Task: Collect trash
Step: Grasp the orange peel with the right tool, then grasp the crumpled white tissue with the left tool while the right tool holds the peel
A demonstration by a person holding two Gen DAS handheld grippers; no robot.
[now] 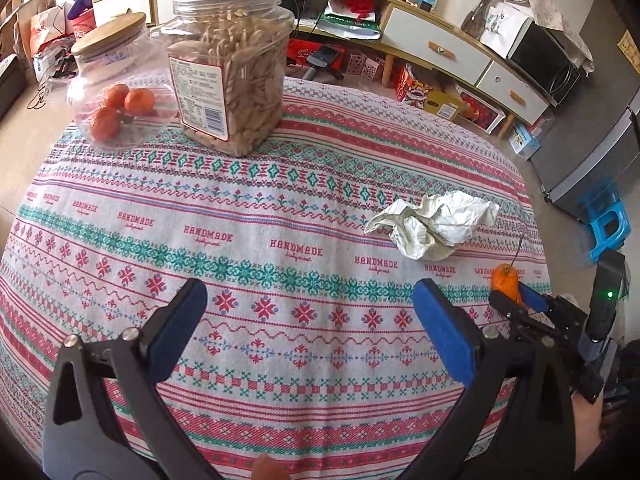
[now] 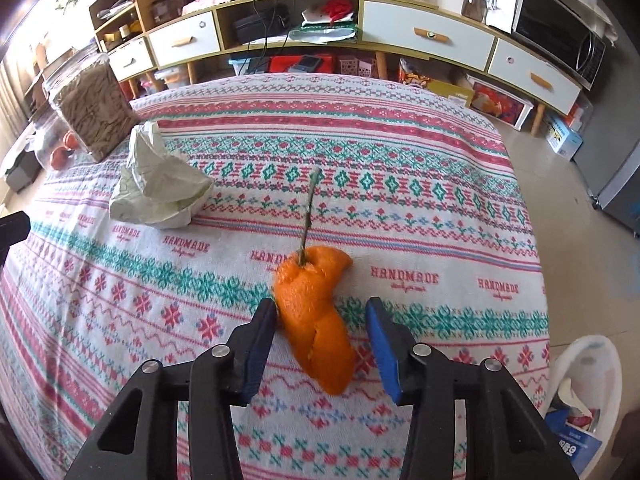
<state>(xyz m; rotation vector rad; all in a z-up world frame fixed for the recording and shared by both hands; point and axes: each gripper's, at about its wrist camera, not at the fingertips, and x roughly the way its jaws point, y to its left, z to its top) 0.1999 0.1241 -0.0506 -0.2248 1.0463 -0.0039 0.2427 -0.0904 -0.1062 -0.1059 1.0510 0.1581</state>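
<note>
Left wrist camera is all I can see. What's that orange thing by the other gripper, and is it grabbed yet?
Observer: It's an orange peel with a thin stem. It lies on the tablecloth between the right gripper's open fingers, not pinched.
Operator: Where will the trash go?
Observer: A white trash bin stands on the floor off the table's right edge, with rubbish already in it.
</note>
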